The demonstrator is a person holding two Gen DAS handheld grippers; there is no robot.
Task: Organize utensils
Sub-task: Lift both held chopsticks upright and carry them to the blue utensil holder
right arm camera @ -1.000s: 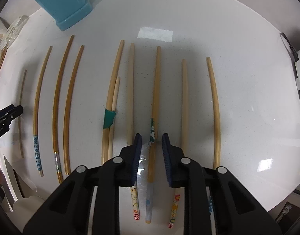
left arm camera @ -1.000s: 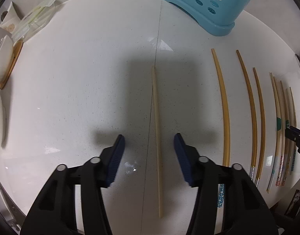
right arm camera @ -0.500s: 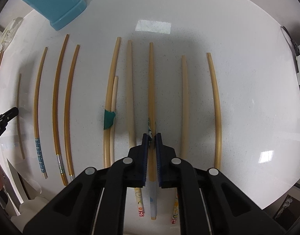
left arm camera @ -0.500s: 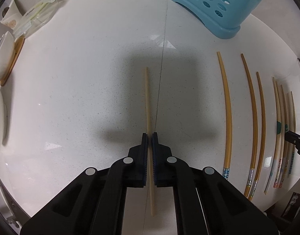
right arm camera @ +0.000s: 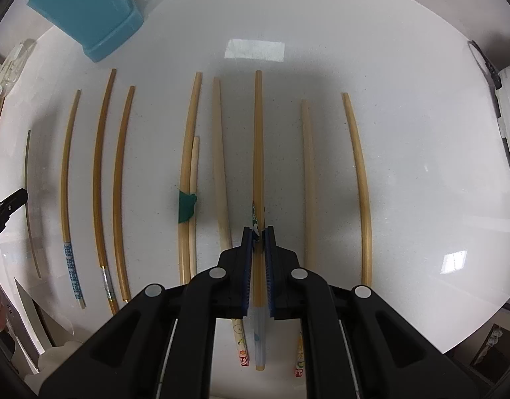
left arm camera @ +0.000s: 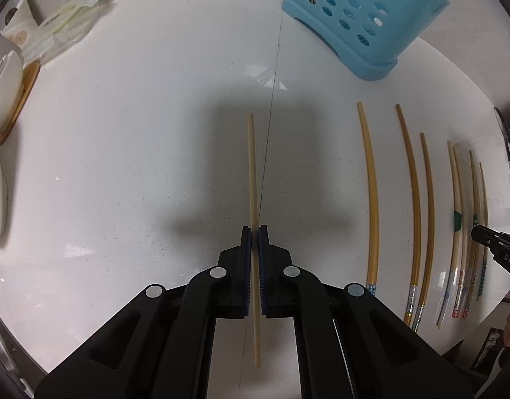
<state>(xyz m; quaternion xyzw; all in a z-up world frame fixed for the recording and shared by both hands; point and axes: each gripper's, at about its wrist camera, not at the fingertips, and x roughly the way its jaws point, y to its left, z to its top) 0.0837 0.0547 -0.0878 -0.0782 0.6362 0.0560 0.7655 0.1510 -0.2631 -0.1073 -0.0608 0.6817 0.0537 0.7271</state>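
My left gripper is shut on a pale plain chopstick that points away along the white counter. My right gripper is shut on a tan chopstick with a green band and pale blue end. Several more chopsticks lie in a row: one with a green tape band, two plain ones, a curved one, and darker ones to the left. The row shows at the right of the left wrist view.
A light blue perforated basket stands at the far edge, also in the right wrist view. Plastic-wrapped items and white dishes sit at the far left. A dark strip lies at the right edge.
Both grippers closed from open onto their chopsticks one second ago. Since half a second ago each has lifted slightly with its chopstick.
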